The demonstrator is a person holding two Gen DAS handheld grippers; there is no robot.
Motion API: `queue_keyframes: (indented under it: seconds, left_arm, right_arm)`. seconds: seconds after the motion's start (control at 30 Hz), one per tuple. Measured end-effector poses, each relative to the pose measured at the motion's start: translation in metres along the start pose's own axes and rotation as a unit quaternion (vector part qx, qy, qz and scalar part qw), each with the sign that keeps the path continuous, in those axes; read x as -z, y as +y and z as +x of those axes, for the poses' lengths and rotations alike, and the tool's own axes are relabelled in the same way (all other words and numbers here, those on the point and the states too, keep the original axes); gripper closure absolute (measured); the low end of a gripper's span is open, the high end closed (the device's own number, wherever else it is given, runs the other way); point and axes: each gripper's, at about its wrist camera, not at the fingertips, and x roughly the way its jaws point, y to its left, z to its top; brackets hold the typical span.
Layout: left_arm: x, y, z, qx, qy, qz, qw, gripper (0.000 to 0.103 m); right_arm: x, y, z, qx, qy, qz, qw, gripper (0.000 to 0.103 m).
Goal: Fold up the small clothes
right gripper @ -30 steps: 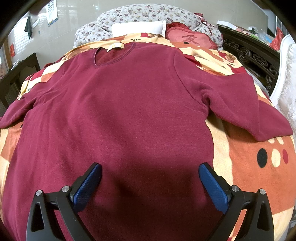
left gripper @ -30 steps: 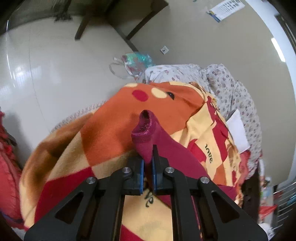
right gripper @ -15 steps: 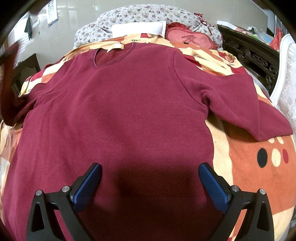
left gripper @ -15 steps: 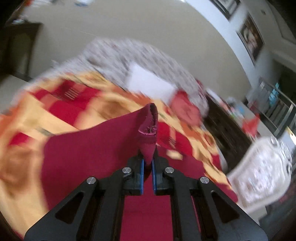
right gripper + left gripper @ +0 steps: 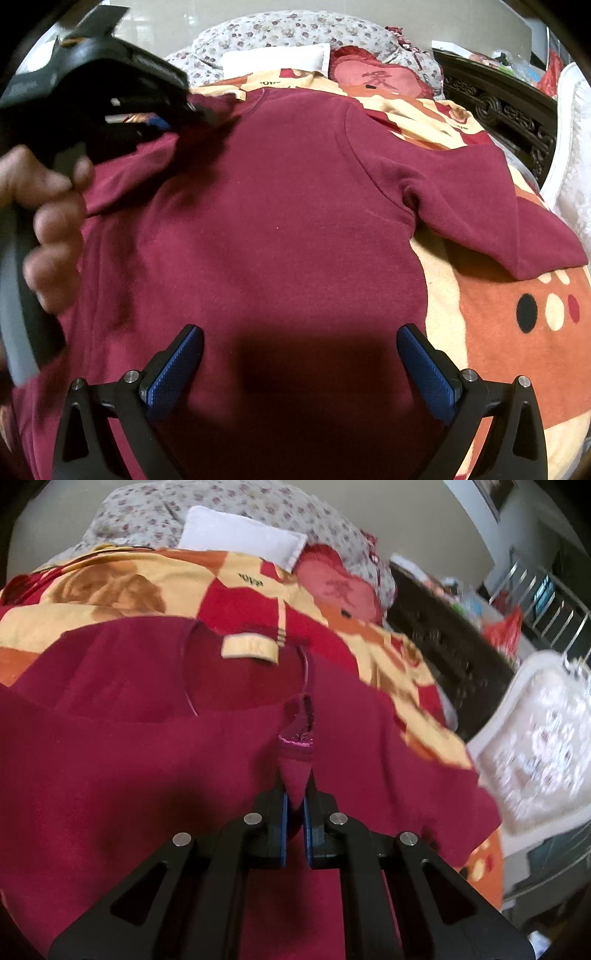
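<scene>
A dark red long-sleeved shirt point(image 5: 288, 229) lies flat on a patterned blanket, neck away from me. My left gripper point(image 5: 294, 805) is shut on the cuff of the shirt's left sleeve point(image 5: 297, 755) and holds it over the shirt's chest, just below the neckline point(image 5: 243, 679). In the right wrist view the left gripper point(image 5: 195, 109) shows at the upper left, held by a hand. My right gripper point(image 5: 299, 373) is open and empty above the shirt's lower part. The right sleeve point(image 5: 498, 214) lies spread out to the right.
The orange, red and yellow blanket point(image 5: 517, 332) covers the bed. A white pillow point(image 5: 240, 535), a floral quilt point(image 5: 295, 33) and a red cushion point(image 5: 380, 79) lie at the head. A dark carved bed frame point(image 5: 509, 110) and a white chair point(image 5: 543, 738) stand to the right.
My left gripper has carried the left sleeve cuff from the bed's left side inward over the shirt's chest. The right gripper has not moved.
</scene>
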Motion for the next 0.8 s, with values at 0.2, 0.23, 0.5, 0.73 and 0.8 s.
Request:
queue_keyframes:
  seconds: [0.2,0.23,0.5,0.73,0.8]
  left_arm:
    - [0.004,0.004,0.006,0.0,0.02,-0.008,0.9998,0.096]
    - [0.004,0.003,0.005,-0.005,0.024,-0.006,0.9997,0.094]
    - [0.011,0.0,-0.03,-0.007,0.02,0.01,0.9997,0.06]
    - [0.026,0.032,-0.063,-0.055,0.025,0.021,0.998,0.058]
    - [0.033,0.049,-0.071,-0.089,0.028,0.025,0.9953,0.058]
  right_arm:
    - [0.0,0.0,0.002,0.0,-0.001,0.003,1.0,0.0]
    - [0.0,0.0,0.002,0.0,-0.002,0.003,1.0,0.0]
    - [0.0,0.0,0.002,0.003,-0.001,0.001,1.0,0.0]
    - [-0.001,0.0,0.002,0.006,0.013,0.0,1.0,0.0]
    - [-0.013,-0.003,0.0,-0.013,0.044,0.007,0.999,0.0]
